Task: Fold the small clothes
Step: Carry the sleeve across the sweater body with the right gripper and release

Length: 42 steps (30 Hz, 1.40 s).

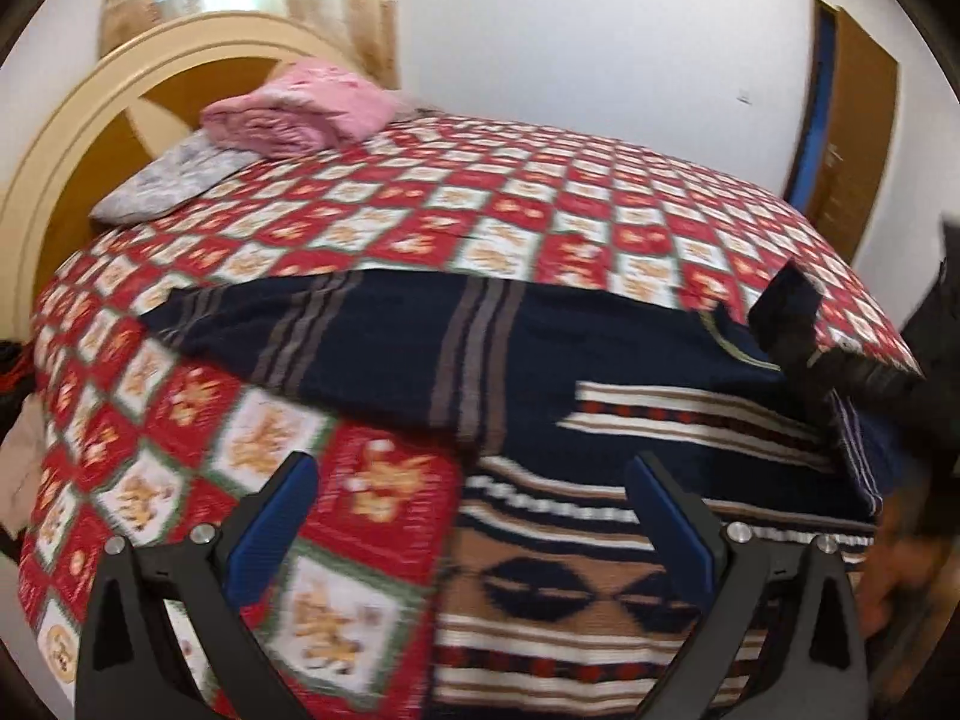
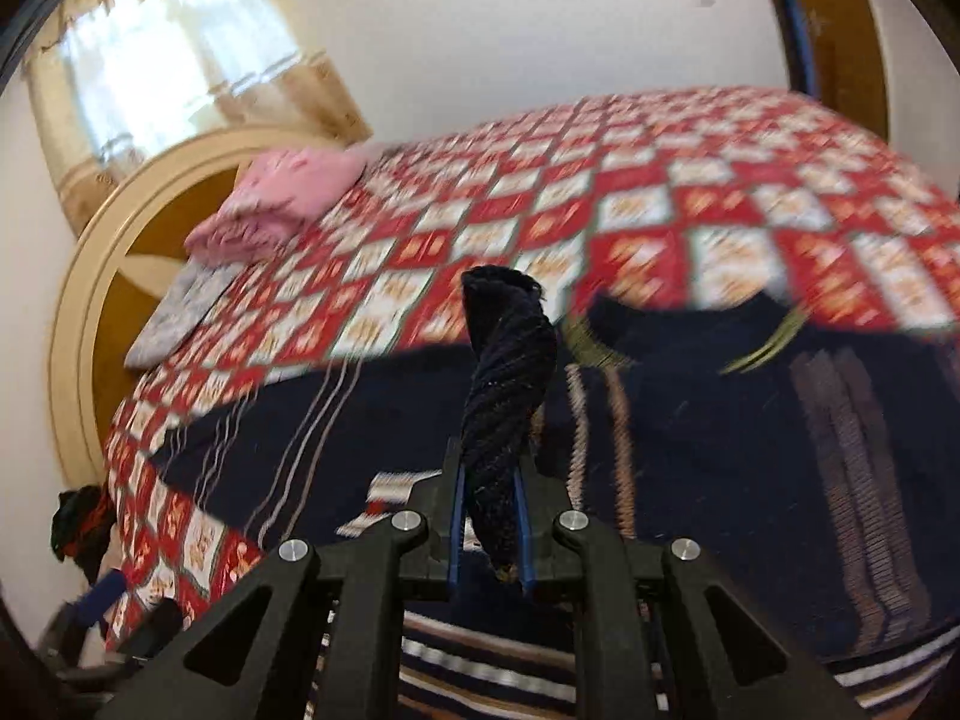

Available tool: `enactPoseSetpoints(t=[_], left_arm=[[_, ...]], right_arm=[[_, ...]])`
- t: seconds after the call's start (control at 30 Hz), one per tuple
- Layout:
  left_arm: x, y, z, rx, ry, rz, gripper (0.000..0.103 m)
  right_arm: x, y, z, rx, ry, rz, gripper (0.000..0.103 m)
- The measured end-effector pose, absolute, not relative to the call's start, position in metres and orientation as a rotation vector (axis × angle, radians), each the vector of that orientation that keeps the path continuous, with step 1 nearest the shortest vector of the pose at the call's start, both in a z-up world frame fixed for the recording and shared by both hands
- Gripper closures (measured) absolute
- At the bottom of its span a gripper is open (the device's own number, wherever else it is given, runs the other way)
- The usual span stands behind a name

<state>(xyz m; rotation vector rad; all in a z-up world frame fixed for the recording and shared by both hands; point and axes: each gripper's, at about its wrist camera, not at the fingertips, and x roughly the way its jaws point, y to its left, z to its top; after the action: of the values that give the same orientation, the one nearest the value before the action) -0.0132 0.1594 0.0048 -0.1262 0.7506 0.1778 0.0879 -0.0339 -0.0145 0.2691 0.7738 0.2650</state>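
Note:
A navy knitted sweater [image 1: 390,348] with grey stripes and a brown, white and red patterned band lies spread across the checked bedspread [image 1: 540,198]. My left gripper [image 1: 480,504] hangs open over its near patterned edge, and nothing is between the blue pads [image 1: 288,510]. My right gripper [image 2: 489,498] is shut on a twisted navy end of the sweater [image 2: 510,360], which sticks up beyond the fingers. In the left wrist view the right gripper [image 1: 804,348] enters from the right with that dark cloth. The picture is blurred by motion.
A folded pink cloth [image 1: 300,114] lies on a grey pillow [image 1: 174,180] by the cream and wood headboard [image 1: 78,138]. A wooden door [image 1: 852,120] stands at the far right. Dark clothes [image 2: 78,522] lie beside the bed's left edge. A curtained window [image 2: 168,72] is behind the headboard.

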Motion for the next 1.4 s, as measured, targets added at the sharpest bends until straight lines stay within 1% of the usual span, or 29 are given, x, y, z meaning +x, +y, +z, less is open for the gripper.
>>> enactPoseSetpoints(t=[0.1, 0.17, 0.2, 0.23, 0.3, 0.37, 0.43, 0.5, 0.6, 0.73, 0.87, 0.97, 1.03, 1.07, 1.2, 1.33, 1.4], left_arm=[[-0.015, 0.177, -0.001, -0.157, 0.76, 0.211, 0.0], [-0.015, 0.184, -0.004, -0.176, 0.765, 0.22, 0.0], [-0.014, 0.185, -0.005, -0.18, 0.768, 0.221, 0.0], [-0.013, 0.184, -0.007, -0.182, 0.772, 0.219, 0.0], [-0.011, 0.18, -0.008, -0.172, 0.775, 0.212, 0.0], [-0.012, 0.176, -0.008, -0.154, 0.777, 0.198, 0.0], [-0.011, 0.167, -0.008, -0.118, 0.776, 0.175, 0.0], [-0.011, 0.16, -0.008, -0.089, 0.774, 0.168, 0.0], [-0.004, 0.153, -0.012, -0.116, 0.798, 0.119, 0.0], [0.012, 0.131, -0.016, -0.14, 0.818, 0.014, 0.0], [0.04, 0.103, -0.026, -0.124, 0.862, -0.043, 0.0], [0.059, 0.091, -0.039, -0.181, 0.912, -0.079, 0.0], [0.069, 0.082, -0.048, -0.182, 0.937, -0.073, 0.001], [0.072, 0.078, -0.052, -0.172, 0.947, -0.067, 0.003], [0.079, 0.066, -0.062, -0.108, 0.964, -0.013, 0.003], [0.078, 0.067, -0.06, -0.021, 0.944, 0.048, 0.003], [0.078, 0.071, -0.057, 0.0, 0.94, 0.064, 0.003]], right_arm=[[0.101, -0.017, -0.049, 0.312, 0.817, 0.322, 0.086], [0.102, -0.013, -0.06, 0.31, 0.826, 0.338, 0.083], [0.103, -0.012, -0.063, 0.313, 0.84, 0.357, 0.076], [0.101, -0.013, -0.064, 0.333, 0.856, 0.392, 0.066], [0.1, -0.014, -0.063, 0.403, 0.88, 0.477, 0.062], [0.091, -0.019, -0.051, 0.456, 0.867, 0.557, 0.062], [0.078, -0.029, -0.03, 0.441, 0.818, 0.583, 0.062], [0.059, -0.052, -0.01, 0.4, 0.743, 0.501, 0.062], [0.042, -0.091, 0.0, 0.319, 0.722, 0.31, 0.062], [0.021, -0.148, -0.005, 0.197, 0.731, 0.048, 0.062], [0.007, -0.212, -0.023, 0.248, 0.753, -0.115, 0.062], [0.003, -0.254, -0.039, 0.333, 0.791, -0.172, 0.062], [-0.002, -0.264, -0.053, 0.395, 0.826, -0.133, 0.063], [-0.004, -0.263, -0.056, 0.4, 0.822, -0.115, 0.063], [-0.018, -0.259, -0.057, 0.416, 0.81, -0.107, 0.062], [-0.022, -0.266, -0.048, 0.475, 0.838, -0.094, 0.063], [-0.027, -0.267, -0.034, 0.49, 0.795, -0.104, 0.063]])
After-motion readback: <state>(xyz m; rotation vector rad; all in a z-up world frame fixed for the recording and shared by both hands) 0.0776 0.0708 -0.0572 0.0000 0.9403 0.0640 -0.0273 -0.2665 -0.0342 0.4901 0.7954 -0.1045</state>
